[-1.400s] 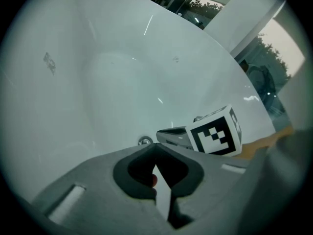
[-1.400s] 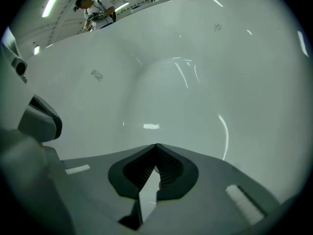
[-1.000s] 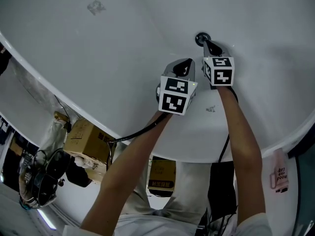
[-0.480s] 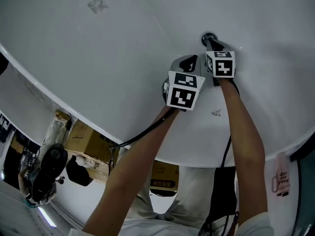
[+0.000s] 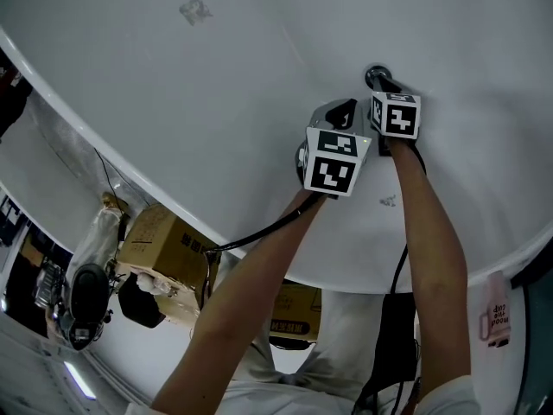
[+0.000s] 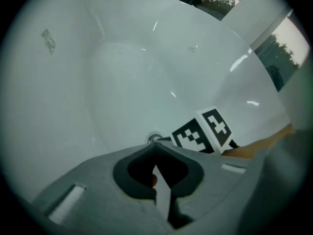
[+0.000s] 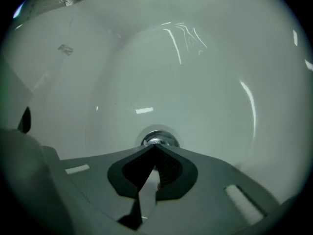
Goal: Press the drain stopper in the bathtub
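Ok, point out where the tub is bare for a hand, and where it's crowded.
Bare: bathtub floor left of the left gripper, out to the grey mark. Crowded: round the drain stopper, where the right gripper joins it.

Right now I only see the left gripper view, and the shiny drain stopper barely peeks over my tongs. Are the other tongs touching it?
Observer: The right gripper view shows the right tongs shut, with the tips at the near edge of the drain stopper. I cannot tell whether they are pressing it.
Operator: Where are my tongs then?
Observer: In the head view the left tongs hang beside the right ones, short of the stopper, over bare bathtub.
Operator: What's outside the tub?
Observer: The head view shows cardboard boxes below the rim.
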The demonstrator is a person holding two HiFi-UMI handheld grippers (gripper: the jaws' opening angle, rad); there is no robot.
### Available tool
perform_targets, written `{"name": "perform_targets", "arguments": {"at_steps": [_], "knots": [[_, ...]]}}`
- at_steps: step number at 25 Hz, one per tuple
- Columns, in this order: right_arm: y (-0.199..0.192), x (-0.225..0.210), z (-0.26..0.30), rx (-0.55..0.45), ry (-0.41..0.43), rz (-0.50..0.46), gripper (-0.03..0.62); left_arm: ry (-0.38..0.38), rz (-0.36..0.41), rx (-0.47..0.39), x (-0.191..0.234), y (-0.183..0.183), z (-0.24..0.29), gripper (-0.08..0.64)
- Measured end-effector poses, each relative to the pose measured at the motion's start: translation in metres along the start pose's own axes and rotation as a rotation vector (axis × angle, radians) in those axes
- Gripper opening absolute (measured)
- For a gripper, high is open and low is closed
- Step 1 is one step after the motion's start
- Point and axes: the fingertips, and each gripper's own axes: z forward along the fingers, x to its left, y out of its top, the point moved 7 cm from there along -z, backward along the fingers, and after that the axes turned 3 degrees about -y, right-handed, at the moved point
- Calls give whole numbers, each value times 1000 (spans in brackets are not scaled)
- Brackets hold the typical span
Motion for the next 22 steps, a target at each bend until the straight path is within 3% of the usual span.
{"name": "perform_targets", "arguments": {"at_steps": [7, 22], "knots": [[3, 0, -32, -46, 23, 125, 2, 16, -9, -12, -6, 4, -24, 0], [40, 31, -138, -190, 81, 138, 2, -5, 10, -29, -38, 23, -99, 0]]}}
